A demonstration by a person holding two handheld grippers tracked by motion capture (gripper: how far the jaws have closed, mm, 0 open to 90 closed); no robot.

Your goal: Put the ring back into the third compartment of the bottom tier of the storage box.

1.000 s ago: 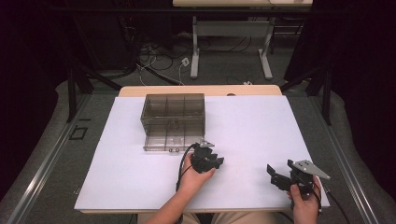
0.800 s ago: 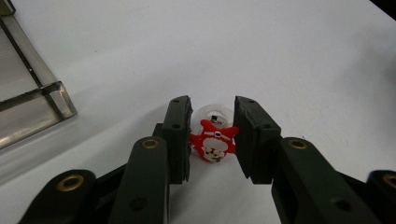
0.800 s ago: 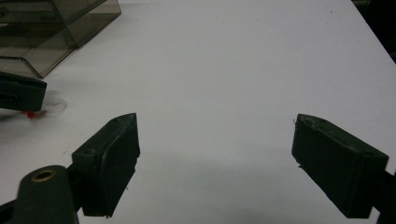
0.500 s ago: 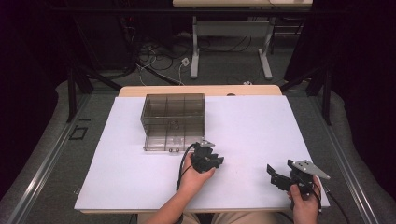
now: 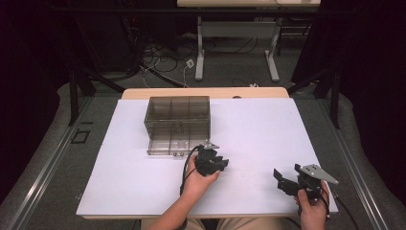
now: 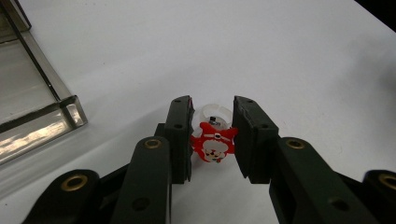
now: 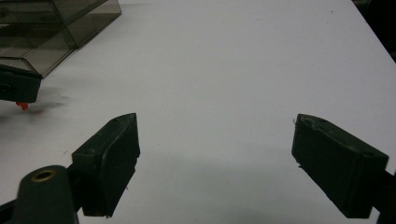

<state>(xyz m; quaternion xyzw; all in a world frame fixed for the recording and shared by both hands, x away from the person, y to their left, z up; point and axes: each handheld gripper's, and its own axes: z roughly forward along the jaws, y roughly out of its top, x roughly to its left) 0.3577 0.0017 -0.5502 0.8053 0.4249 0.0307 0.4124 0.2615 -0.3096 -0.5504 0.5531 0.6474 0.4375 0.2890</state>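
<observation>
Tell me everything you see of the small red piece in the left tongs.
The small red piece is a flat, lobed red charm with white markings, joined to a white, translucent-looking ring behind it. It sits between the left tongs, whose jaws are shut on it, just above the white table near the clear box.

A white table (image 5: pixel 268 143) with a wooden far edge stands on grey floor (image 5: pixel 48 158), with cables (image 5: pixel 158 57) and a white desk frame (image 5: pixel 237 36) beyond it against dark surroundings.
</observation>
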